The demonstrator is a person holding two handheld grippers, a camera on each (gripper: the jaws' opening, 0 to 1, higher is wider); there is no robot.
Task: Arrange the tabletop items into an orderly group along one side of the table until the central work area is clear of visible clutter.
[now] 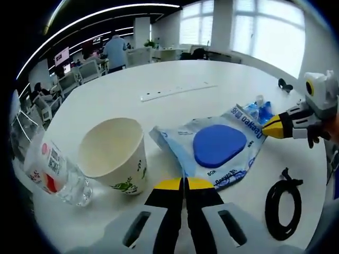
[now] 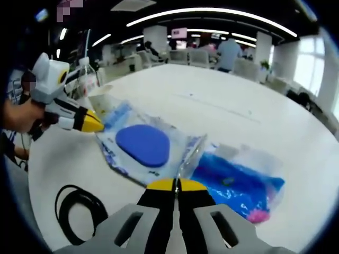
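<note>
Beside wipes pack (image 1: 220,145): cup (image 1: 112,153), cable (image 1: 282,203).

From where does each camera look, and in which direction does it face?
Left gripper view: rides the left hand-held gripper, facing across the white table at a paper cup and a wipes pack; the right hand-held gripper enters from the right.
Right gripper view: rides the right one, facing the same pack from its opposite edge.
Both share pack and black cable.
</note>
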